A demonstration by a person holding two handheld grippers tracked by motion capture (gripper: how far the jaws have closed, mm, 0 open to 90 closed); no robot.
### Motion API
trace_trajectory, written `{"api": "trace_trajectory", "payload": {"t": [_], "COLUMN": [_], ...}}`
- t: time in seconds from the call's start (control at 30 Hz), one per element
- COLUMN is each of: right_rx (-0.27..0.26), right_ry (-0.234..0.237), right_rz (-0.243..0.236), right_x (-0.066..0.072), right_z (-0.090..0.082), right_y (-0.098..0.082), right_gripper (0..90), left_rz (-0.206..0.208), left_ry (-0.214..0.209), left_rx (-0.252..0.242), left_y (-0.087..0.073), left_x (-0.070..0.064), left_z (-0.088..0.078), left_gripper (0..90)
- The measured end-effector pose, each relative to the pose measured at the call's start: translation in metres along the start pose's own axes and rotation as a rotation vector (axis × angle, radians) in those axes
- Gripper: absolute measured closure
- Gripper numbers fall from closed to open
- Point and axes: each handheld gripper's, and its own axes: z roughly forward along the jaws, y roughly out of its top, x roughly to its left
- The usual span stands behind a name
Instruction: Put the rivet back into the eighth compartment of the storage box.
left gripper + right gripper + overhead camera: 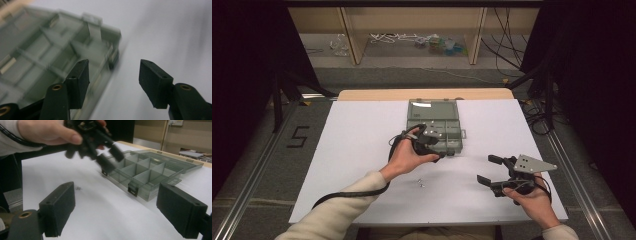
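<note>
On the white counter (362, 150), one open compartment box (434, 125) is sitting beneath the left tool (447, 150), spread and empty; the right tool (488, 169) is hovering spread beside small screws (420, 183).

A compartment box (434, 127) lay open on the bench (362, 140), toward its far middle, with its lid (432, 107) folded back behind it. The left gripper (432, 142) hung over the box's near edge. A few small screws (420, 183) lay on the bench in front of the box, nearer the person. The right gripper (497, 172) sat to the right of the screws and well apart from the box, near the bench's front edge.
</note>
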Motion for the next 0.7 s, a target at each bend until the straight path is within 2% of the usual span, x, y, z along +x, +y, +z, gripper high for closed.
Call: {"api": "trace_trajectory", "payload": {"t": [0.03,0.07,0.1,0.13,0.17,0.23,0.27,0.3,0.33,0.37,0.43,0.47,0.5,0.57,0.6,0.7], "right_rx": [0.003,0.003,-0.016,-0.016,-0.017,-0.034,-0.034,-0.033,-0.019,-0.015,-0.025,-0.034,-0.017,-0.017,-0.013,-0.011], "right_ry": [0.002,0.003,0.017,0.017,0.015,0.021,0.021,0.021,0.017,0.015,0.022,0.023,0.017,0.018,0.029,0.029], "right_rz": [0.001,0.000,0.005,0.005,0.005,0.007,0.007,0.007,0.005,0.005,0.006,0.007,0.004,0.016,0.036,0.035], "right_x": [0.000,0.000,0.000,0.000,0.000,0.001,0.001,0.000,0.000,0.000,0.000,0.000,0.000,0.001,0.002,0.002], "right_z": [0.000,0.000,0.002,0.002,0.003,0.004,0.004,0.004,0.003,0.003,0.003,0.004,0.003,0.003,0.003,0.003], "right_y": [0.000,0.000,0.000,0.000,-0.001,-0.001,-0.001,-0.001,-0.001,-0.001,-0.001,-0.001,-0.001,-0.001,-0.001,-0.001], "right_gripper": [16.5,16.5,16.5,16.5,16.5,16.5,16.5,16.5,16.5,16.5,16.5,16.5,16.5,16.5,16.5,16.5], "left_rz": [0.023,0.032,0.011,0.011,0.024,0.018,0.018,0.015,0.018,0.025,0.008,0.032,0.041,0.043,0.044,0.046], "left_ry": [-0.009,-0.017,-0.021,-0.021,-0.025,-0.029,-0.029,-0.039,-0.048,-0.056,-0.078,-0.093,-0.098,-0.100,-0.102,-0.105], "left_rx": [0.087,0.136,0.163,0.163,0.241,0.292,0.292,0.339,0.364,0.378,0.403,0.440,0.458,0.487,0.498,0.518], "left_y": [-0.008,-0.011,-0.015,-0.015,-0.019,-0.022,-0.022,-0.023,-0.023,-0.023,-0.024,-0.023,-0.024,-0.025,-0.026,-0.026], "left_x": [-0.003,-0.004,-0.007,-0.007,-0.009,-0.010,-0.010,-0.011,-0.012,-0.013,-0.015,-0.015,-0.016,-0.017,-0.018,-0.019], "left_z": [-0.008,-0.011,-0.012,-0.012,-0.016,-0.017,-0.017,-0.016,-0.015,-0.014,-0.011,-0.010,-0.009,-0.006,-0.004,-0.001], "left_gripper": [40.7,40.5,40.4,40.5,40.5,40.9,41.0,41.6,42.3,43.4,44.8,45.0,45.1,46.5,46.7,48.0]}}
